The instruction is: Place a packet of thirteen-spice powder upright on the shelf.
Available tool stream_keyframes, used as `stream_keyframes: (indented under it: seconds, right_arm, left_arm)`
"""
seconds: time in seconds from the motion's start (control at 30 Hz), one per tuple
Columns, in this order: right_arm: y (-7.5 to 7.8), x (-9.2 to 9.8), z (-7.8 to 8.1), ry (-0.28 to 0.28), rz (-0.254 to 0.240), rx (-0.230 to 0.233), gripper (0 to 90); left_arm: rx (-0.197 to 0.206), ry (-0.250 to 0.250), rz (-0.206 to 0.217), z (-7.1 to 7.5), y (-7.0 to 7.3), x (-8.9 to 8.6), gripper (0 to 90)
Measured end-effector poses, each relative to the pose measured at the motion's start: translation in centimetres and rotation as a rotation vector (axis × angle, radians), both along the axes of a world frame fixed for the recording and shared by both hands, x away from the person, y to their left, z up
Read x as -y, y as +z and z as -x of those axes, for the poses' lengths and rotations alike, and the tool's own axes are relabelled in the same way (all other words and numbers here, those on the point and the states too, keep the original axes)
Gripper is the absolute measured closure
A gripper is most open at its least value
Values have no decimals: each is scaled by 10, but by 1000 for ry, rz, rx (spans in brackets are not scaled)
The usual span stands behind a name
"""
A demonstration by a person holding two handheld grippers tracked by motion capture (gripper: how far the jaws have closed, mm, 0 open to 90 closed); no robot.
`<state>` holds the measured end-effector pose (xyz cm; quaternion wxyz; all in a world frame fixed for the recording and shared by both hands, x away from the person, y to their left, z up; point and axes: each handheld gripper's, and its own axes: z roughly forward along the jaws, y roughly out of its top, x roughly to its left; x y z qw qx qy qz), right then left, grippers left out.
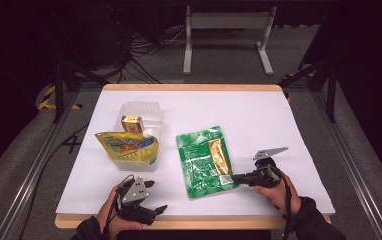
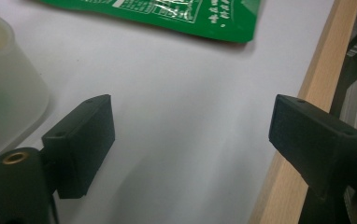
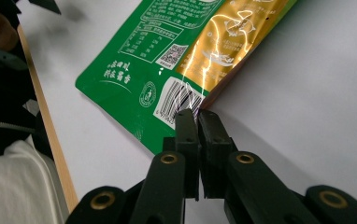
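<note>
Right now the right gripper (image 3: pixel 197 114) is pinched tight on the near right corner of the green pouch (image 1: pixel 204 160), which lies flat mid-table — a corner grip likely meant to lift or drag it. Left gripper (image 1: pixel 151 197) waits wide apart and empty at the near edge, beside the plastic tub (image 1: pixel 144 114) holding a yellow pouch (image 1: pixel 126 146) — probably the destination.

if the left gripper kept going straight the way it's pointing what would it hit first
Probably the green pouch. The left gripper is open over bare white table, and the pouch's edge lies ahead between its jaws. The translucent tub sits off to one side.
</note>
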<state>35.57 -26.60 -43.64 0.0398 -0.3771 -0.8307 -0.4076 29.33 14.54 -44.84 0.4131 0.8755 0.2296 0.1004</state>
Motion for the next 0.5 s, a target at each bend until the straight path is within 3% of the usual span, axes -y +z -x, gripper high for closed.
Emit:
stream_keyframes:
  seconds: [0.27, 0.4, 0.5]
  right_arm:
    - [1, 3, 13, 22, 26, 28, 800]
    - [1, 0, 8, 63, 7, 28, 577]
    - [-1, -4, -2, 86, -4, 13, 427]
  left_arm:
    - [-39, 14, 28, -11, 1, 17, 108]
    - [-69, 29, 41, -18, 0, 25, 107]
    - [-81, 14, 39, -22, -1, 33, 108]
